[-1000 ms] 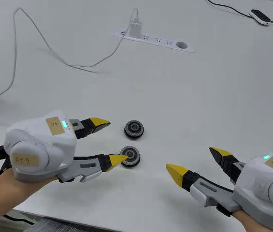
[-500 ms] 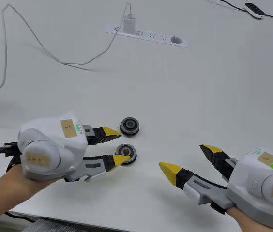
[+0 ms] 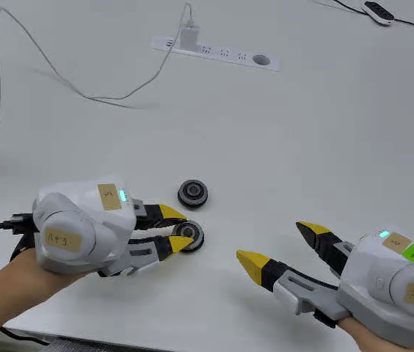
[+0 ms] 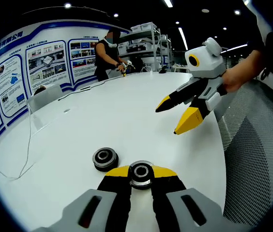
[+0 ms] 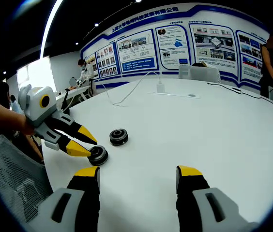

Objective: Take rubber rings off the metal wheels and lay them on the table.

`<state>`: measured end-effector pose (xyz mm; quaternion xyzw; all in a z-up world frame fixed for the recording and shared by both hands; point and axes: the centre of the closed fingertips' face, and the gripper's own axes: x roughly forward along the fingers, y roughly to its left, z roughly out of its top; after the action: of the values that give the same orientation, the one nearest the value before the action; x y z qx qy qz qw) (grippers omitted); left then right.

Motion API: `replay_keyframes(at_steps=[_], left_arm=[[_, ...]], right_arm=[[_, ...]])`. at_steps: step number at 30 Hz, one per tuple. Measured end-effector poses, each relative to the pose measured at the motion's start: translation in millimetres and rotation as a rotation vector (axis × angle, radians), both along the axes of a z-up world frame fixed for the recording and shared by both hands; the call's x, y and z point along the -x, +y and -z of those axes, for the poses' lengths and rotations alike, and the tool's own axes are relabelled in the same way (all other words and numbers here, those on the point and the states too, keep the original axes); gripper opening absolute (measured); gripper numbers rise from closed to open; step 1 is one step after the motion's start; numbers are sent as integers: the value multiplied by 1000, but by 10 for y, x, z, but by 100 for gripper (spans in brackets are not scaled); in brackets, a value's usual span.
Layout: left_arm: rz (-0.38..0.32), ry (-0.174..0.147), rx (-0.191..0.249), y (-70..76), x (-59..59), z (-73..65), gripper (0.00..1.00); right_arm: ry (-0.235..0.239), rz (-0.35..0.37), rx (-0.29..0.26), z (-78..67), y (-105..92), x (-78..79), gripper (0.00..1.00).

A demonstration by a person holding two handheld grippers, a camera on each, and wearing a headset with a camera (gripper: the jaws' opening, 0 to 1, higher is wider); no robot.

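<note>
Two wheels on the table (image 3: 324, 147): far wheel (image 3: 193, 193) free, near wheel (image 4: 141, 173) clamped between the left gripper (image 3: 175, 227) tips, which half hide it in the head view. Right gripper (image 3: 274, 241) hovers well apart, jaws wide. Rubber rings are too small to tell from the metal.

Far wheel (image 3: 192, 193): metal hub, black rubber ring (image 3: 180, 194) fitted, flat on the white bench (image 3: 317, 147). Near wheel (image 3: 192, 233): same, just beside it.

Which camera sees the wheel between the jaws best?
The left gripper view: the wheel sits close, centred, between the left gripper's jaws. The head view has a jaw partly covering it; the right gripper view shows it small.
</note>
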<state>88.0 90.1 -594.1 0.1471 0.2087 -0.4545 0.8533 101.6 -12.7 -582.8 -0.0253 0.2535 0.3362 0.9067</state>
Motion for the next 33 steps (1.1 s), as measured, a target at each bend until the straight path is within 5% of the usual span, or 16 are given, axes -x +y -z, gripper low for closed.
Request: replay_keyframes(at_steps=[19,24,33], left_arm=[[24,53,-18,-14,19,65,14],[62,33,-71,-19,31,78,14],[54,46,-85,-15,19,83,13]], right_arm=[[12,2,-10,24,10,3,63],[14,0,-26,1,37,2,62],[26,-28,-78,-89,174,0,61]])
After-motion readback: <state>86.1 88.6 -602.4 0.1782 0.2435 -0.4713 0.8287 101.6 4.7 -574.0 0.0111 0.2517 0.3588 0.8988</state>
